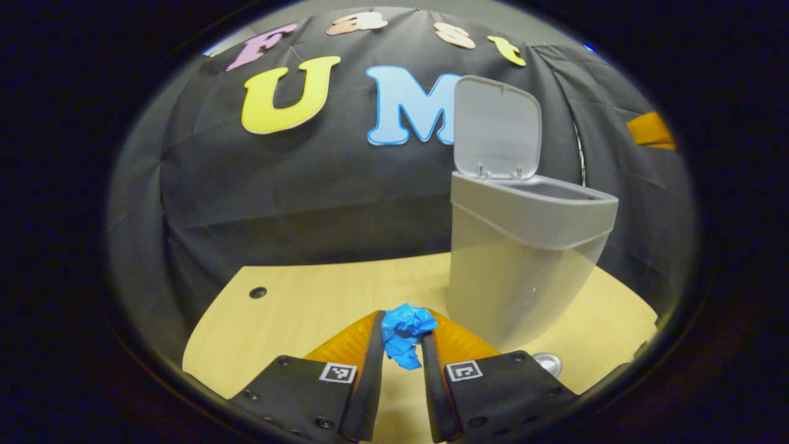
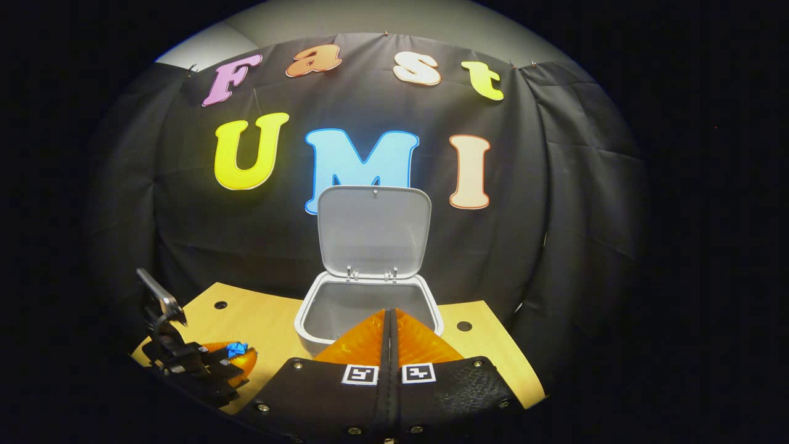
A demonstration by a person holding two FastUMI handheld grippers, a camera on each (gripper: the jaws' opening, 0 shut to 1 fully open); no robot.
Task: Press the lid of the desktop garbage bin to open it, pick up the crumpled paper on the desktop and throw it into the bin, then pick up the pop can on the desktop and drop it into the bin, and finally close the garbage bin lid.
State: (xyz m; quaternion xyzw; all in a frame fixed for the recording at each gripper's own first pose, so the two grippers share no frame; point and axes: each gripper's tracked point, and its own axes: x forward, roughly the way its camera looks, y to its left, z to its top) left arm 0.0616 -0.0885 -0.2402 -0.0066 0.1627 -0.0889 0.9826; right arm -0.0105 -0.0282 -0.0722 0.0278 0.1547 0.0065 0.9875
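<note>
Desk (image 1: 296, 308), light wood, curved far edge against the black cloth wall (image 1: 308, 197); small dark holes near its far edge, one at far left (image 1: 257, 292).

Bin (image 1: 524, 265), grey, stands on desk toward the far edge, right of centre in left gripper view. Lid (image 1: 496, 126) up, roughly upright at the back on its hinges; mouth open. In right gripper view bin (image 2: 314, 320) sits straight ahead, inside looks bare as far as visible.

Left gripper (image 1: 404, 342): jaws clamped on crumpled paper (image 1: 404, 336), blue wad pinched betw. the two fingers, near their tips. Paper sits left of the bin, below rim level; can't tell if it touches desk. Same gripper (image 2: 237, 353) seen low left in right gripper view, over desk's left part, bit of blue paper (image 2: 236, 349) at its tips.

Right gripper (image 2: 389, 320): jaws together, nothing betw. them, tips in front of bin's near rim.

Pop can (image 1: 547, 362): only a round silver top visible, near desk's near edge, beside bin base, partly hidden behind left gripper body.
</note>
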